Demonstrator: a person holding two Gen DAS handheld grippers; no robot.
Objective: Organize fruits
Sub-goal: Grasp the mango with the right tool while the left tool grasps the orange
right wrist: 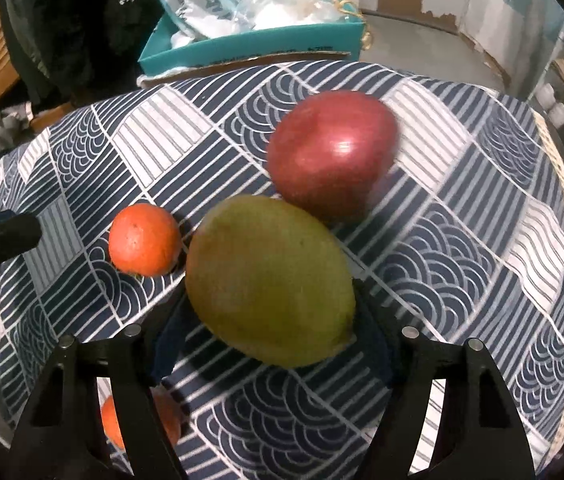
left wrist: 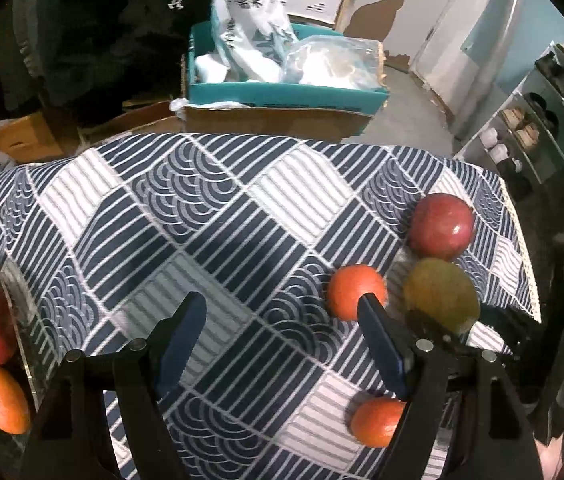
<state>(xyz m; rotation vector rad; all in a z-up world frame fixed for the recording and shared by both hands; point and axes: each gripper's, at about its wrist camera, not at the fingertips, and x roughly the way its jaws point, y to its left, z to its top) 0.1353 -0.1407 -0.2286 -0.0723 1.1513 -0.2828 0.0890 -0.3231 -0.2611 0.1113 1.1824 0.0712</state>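
Green mango (right wrist: 269,280) between right gripper (right wrist: 269,344) fingers, box print unreadable

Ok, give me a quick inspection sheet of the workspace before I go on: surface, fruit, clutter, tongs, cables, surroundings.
Surface: table under a navy-and-white patterned cloth.
Job's things: red apple, green mango and two oranges loose on the cloth; glass plate at the left edge already holds an apple, oranges and a mango.
Clutter: nothing seen on the cloth.
Tongs: left tongs open, empty, above the cloth; right tongs around the green mango, contact not visible.
Cables: nothing seen.
Surroundings: teal box of plastic bags on a cardboard box behind the table; shelf rack at right.
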